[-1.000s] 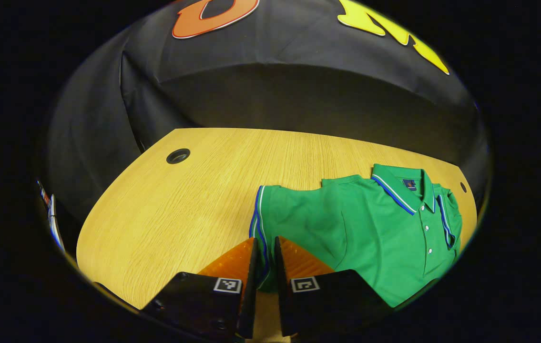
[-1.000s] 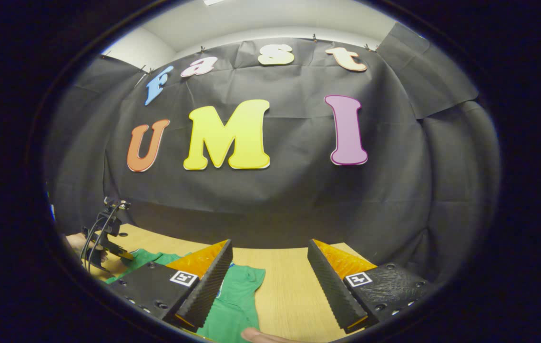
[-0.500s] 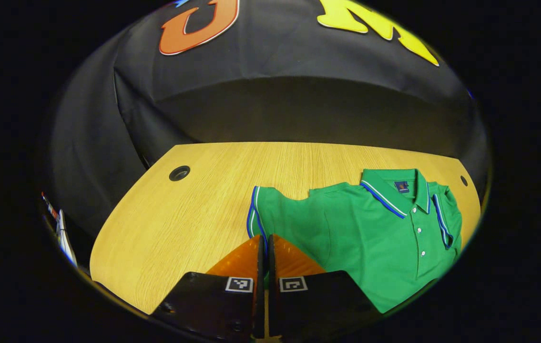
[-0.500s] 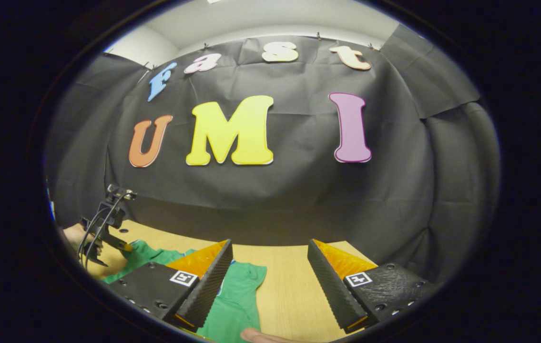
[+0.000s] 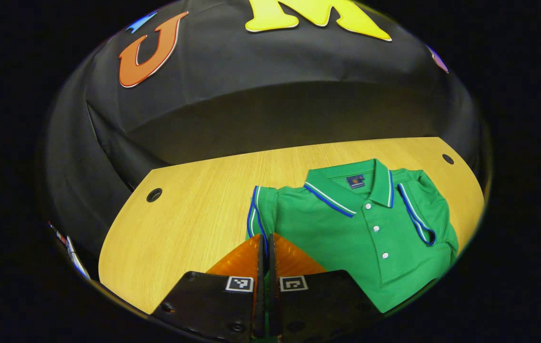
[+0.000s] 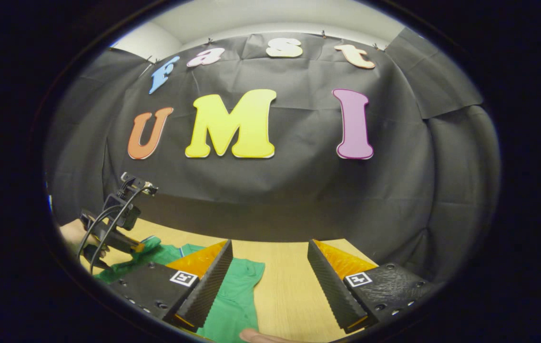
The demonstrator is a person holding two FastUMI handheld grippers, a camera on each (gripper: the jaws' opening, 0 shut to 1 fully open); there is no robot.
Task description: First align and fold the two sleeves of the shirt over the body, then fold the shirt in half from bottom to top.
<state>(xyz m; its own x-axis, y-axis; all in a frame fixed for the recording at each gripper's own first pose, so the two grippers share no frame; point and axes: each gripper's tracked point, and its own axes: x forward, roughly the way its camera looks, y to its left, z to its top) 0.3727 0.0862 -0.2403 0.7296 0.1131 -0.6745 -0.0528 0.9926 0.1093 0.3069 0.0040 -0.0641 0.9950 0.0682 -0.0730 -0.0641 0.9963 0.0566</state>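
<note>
A green polo shirt [image 5: 370,238] with blue-and-white trim lies face up on the wooden table [image 5: 184,224], collar toward the far wall. One sleeve [image 5: 420,214] lies folded over the body. My left gripper [image 5: 264,239] is shut on the striped cuff of the other sleeve [image 5: 257,214]. In the right gripper view, that left gripper [image 6: 129,245], held by a hand [image 6: 71,233], lifts the sleeve off the table. My right gripper [image 6: 269,247] hangs open above the table, with the shirt's edge [image 6: 237,295] under its left finger.
The table has round cable holes [image 5: 154,195] near its far corners, one [image 5: 448,158] beyond the shirt. The black cloth wall [image 6: 299,200] stands close behind the table's far edge. A fingertip [image 6: 256,336] shows at the bottom of the right gripper view.
My left gripper's fingers closed fully on the sleeve cuff, and it swung right, so the shirt sits more central in its view. The sleeve rose off the table. The right gripper barely moved.
</note>
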